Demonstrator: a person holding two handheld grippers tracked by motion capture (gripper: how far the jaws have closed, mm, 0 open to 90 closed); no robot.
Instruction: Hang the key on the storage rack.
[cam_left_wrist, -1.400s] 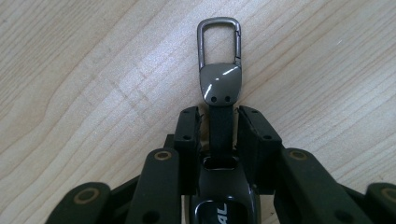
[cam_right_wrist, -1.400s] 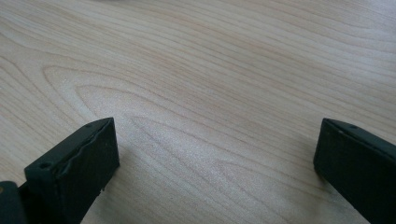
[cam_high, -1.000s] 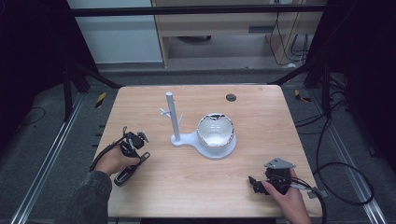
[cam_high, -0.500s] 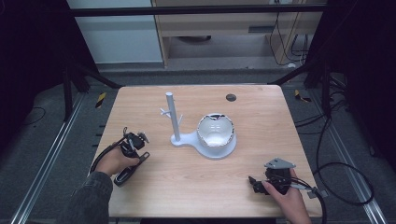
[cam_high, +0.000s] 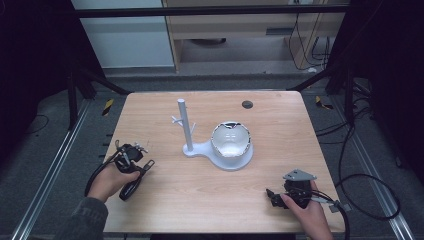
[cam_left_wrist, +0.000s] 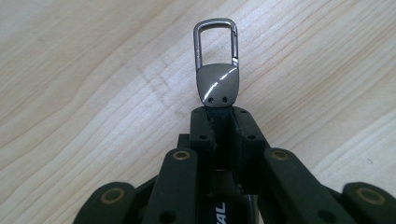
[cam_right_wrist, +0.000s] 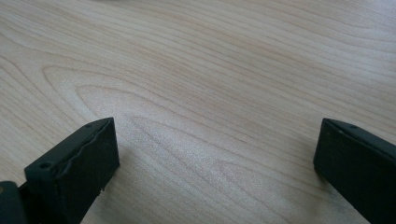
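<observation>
Nothing much has changed vs half a sec ago: your left claw sits at the same spot lower left of the high view, right claw same spot lower right. So no progress yet twd the white stand at frame centre w/ its upright post & pegs; looks like a pause before the carry.

Left claw is clamped on the keychain clip: in the left gripper view the strap end is pinched between the jaws, metal carabiner sticking out ahead, just over the surface. Clip is well apart from the stand, to its lower left.

Right claw: jaws wide apart, nothing between, low over bare wood.
</observation>
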